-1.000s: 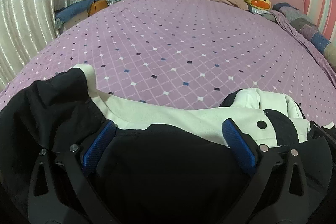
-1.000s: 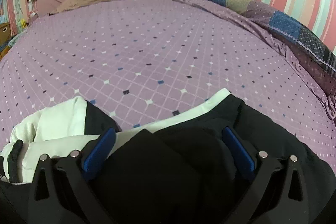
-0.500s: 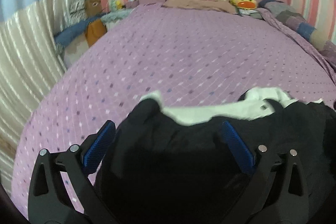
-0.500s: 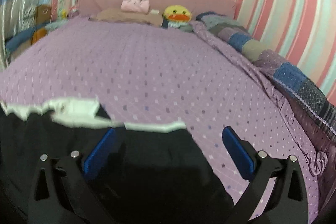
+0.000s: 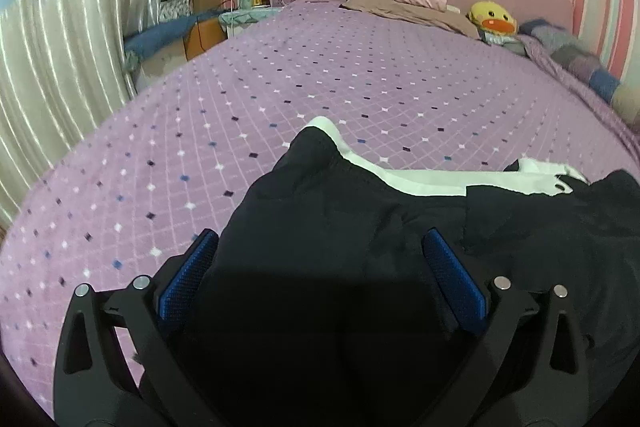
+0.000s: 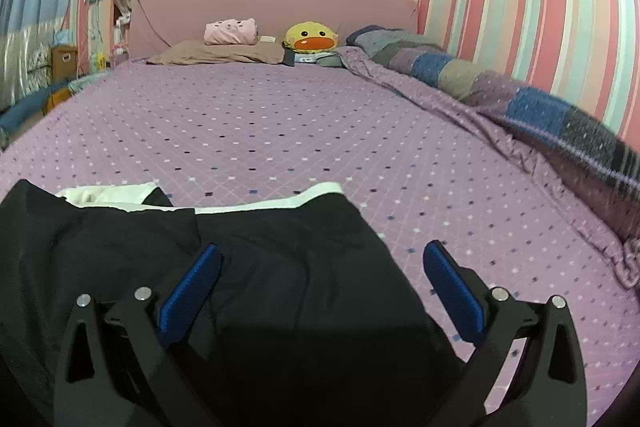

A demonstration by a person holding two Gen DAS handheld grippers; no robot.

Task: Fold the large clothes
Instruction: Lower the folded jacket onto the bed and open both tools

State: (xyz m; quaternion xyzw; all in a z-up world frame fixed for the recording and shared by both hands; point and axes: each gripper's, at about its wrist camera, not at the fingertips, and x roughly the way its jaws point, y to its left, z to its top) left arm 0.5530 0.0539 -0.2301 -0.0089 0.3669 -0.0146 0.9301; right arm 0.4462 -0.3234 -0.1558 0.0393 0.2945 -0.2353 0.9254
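Black-and-white garment (image 5: 360,227), a large jacket-like piece, lies at the near end of the bed (image 5: 320,75), its dark outer fabric uppermost and a white lining strip showing along its far edge. Judging by how it lies, at least one fold looks made: in the right wrist view the garment (image 6: 280,267) shows two dark panels meeting at a seam-like line, with the white band running across their tops. It is not a tidy packet, though; the edges are uneven and a white flap sticks out near the middle, so I would judge that further folds and some smoothing are left. The left gripper (image 5: 320,279) hangs low over the garment's left part, tilted forward along the bed, its blue pads wide apart with dark cloth between and beneath them but nothing pinched. The right gripper (image 6: 320,283) sits likewise over the right-hand panel, jaws spread wide, its left pad above the cloth and its right pad out over bare sheet, holding nothing. A duck plush (image 6: 312,37) and pillows rest at the headboard, well apart.
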